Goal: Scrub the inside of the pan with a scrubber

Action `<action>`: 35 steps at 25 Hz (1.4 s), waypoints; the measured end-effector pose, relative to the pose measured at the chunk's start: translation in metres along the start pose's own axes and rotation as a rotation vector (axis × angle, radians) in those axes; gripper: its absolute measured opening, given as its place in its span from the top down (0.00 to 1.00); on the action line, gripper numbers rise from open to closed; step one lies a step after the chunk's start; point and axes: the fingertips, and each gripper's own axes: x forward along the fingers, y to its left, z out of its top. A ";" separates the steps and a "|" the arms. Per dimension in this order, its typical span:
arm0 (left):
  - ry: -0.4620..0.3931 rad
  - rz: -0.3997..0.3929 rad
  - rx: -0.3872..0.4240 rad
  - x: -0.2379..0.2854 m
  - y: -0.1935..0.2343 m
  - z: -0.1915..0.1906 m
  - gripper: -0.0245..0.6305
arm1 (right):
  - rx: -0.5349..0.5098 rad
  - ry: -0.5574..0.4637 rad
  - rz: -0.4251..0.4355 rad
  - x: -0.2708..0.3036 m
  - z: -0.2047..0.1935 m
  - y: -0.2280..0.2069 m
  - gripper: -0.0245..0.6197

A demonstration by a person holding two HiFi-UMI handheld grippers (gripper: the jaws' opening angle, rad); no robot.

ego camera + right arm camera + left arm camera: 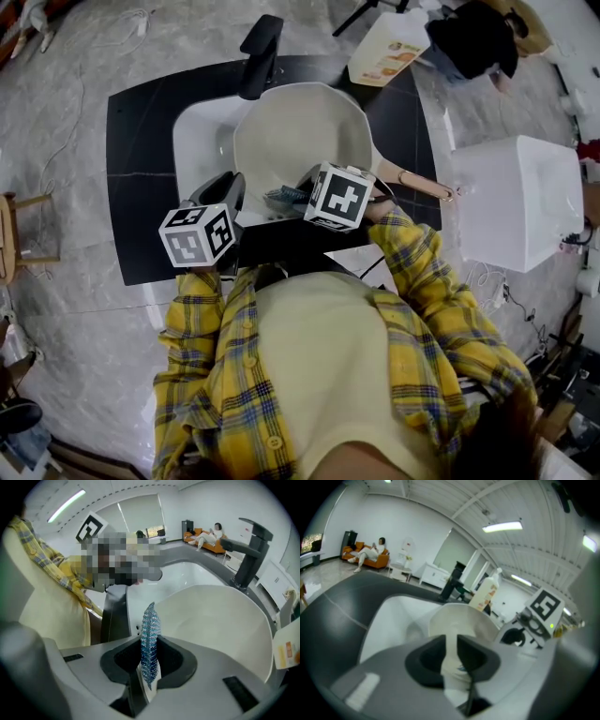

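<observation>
Near the front rim of the pan [300,131] both tools meet. The left gripper [451,645] has its jaws closed on the pan's near-left wall, with a strip of cream rim showing between them. The right gripper [150,654] pinches the blue scrubber [150,620] edge-on, and the scrubber's long axis stands up out of the jaws. The pan sits tilted in the white sink [202,131], its open face turned toward the person and its handle [417,180] running off to the right over the dark counter. What the next stroke turns on is that, in the right gripper view, the cream inside surface lies just beyond and to the right of the scrubber. The scrubber's tip is close to the near wall, but I cannot tell whether it touches. Judging from that, the right gripper is the one to work: it should push the scrubber toward the far wall below the faucet [261,56] and turn its broad face onto the surface, while the left grip steadies the pan against sliding.
</observation>
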 end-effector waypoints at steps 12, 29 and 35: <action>-0.040 -0.013 -0.040 -0.009 0.002 0.011 0.86 | 0.119 -0.249 -0.167 -0.037 0.016 -0.023 0.83; -0.123 -0.084 -0.104 -0.030 -0.024 0.032 0.90 | 0.341 -0.554 -0.304 -0.083 0.024 -0.042 0.83; -0.144 -0.062 -0.082 -0.035 -0.026 0.031 0.92 | 0.407 -0.634 -0.318 -0.093 0.024 -0.042 0.84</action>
